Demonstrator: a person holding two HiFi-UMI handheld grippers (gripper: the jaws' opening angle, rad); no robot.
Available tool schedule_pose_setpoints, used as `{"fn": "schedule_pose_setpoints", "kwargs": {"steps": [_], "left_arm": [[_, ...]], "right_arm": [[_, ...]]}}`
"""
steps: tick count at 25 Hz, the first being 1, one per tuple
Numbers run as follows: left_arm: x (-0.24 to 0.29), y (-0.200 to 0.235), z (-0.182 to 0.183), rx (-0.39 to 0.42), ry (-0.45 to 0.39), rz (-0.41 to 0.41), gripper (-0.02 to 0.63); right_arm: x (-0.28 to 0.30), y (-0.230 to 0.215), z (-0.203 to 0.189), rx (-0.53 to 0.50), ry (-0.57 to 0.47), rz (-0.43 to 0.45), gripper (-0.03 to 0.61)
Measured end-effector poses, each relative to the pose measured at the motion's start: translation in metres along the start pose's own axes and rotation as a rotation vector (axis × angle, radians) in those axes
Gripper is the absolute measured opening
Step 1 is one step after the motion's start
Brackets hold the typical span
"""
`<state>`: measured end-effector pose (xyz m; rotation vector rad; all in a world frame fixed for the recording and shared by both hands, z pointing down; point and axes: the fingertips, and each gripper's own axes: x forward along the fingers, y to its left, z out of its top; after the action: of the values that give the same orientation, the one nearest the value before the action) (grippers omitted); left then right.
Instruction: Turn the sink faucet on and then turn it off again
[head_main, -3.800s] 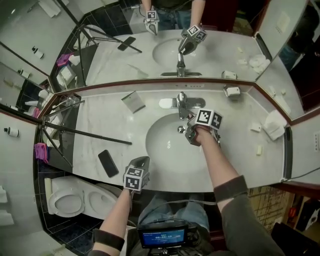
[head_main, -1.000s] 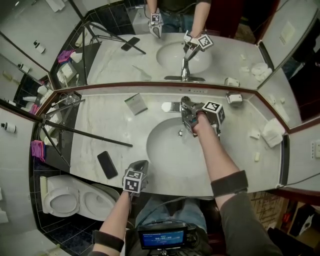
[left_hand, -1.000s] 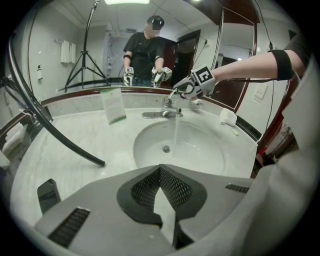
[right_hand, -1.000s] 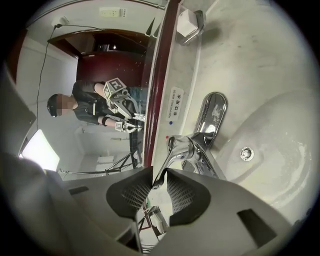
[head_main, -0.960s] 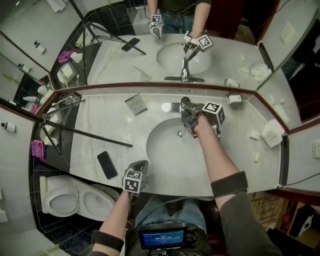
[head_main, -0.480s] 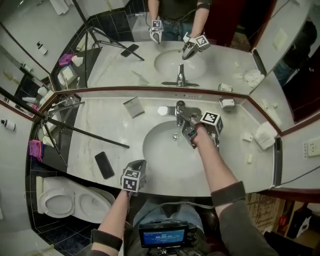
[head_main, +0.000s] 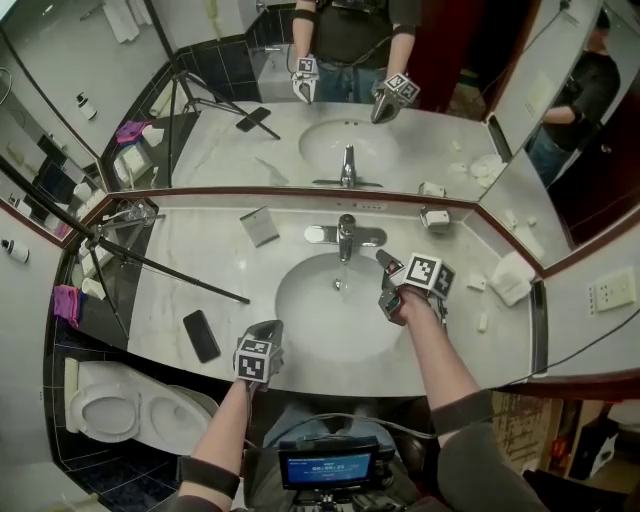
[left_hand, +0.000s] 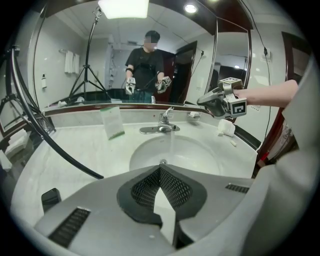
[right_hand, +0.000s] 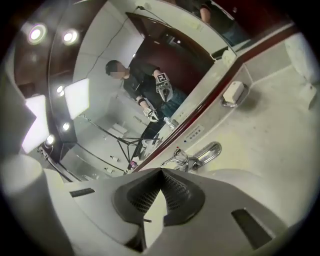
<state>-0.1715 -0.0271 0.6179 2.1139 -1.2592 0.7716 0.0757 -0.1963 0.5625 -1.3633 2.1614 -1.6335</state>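
Starting at the far left, a phone (head_main: 201, 336) lies flat on the counter (head_main: 190, 265), off to the left gripper's (head_main: 266, 330) left. Nobody needs it, it's just out of the splash zone.

The left gripper hangs over the counter's front edge with its jaws pressed together and nothing between them. Makes sense to me: this is a one-handed job, so the spare hand sits back where it can't bump anything. From there the sink (head_main: 300, 312) is right ahead of its tip and the faucet (head_main: 346, 238) is further ahead on the far rim, well apart from it.

The faucet's lever (left_hand: 168, 110) looks tipped up, and there's a pale streak of water (left_hand: 172, 142) dropping from the spout. It's faint in the head view, so I'd say it's probably running rather than swear to it. If so, the "on" half is done and the "off" half isn't.

The right gripper (head_main: 386, 268) is over the sink's right side, jaws also closed on nothing. The faucet is ahead and a bit to its left, near but clearly not touching. Closed jaws fit the job here, since a shut tip works like a blunt finger for nudging a lever and doesn't need to pinch it. My guess is the next move is to go back in and press the lever down.
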Motion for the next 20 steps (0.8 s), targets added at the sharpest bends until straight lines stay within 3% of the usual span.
{"fn": "schedule_pose_setpoints", "kwargs": {"steps": [3, 11, 15, 20], "left_arm": [[0.000, -0.001, 0.004, -0.001, -0.009, 0.000, 0.002], [-0.002, -0.005, 0.013, 0.008, -0.019, 0.001, 0.002], [-0.004, -0.005, 0.015, 0.025, -0.021, -0.002, 0.000], [-0.003, -0.005, 0.014, 0.009, -0.027, -0.002, 0.002]], "right_arm": [[-0.028, -0.014, 0.004, -0.150, 0.000, -0.063, 0.002], [-0.085, -0.056, -0.012, -0.411, 0.008, -0.165, 0.000], [-0.108, -0.083, -0.029, -0.481, 0.035, -0.219, 0.000], [-0.120, -0.100, -0.037, -0.493, 0.039, -0.248, 0.000]]}}
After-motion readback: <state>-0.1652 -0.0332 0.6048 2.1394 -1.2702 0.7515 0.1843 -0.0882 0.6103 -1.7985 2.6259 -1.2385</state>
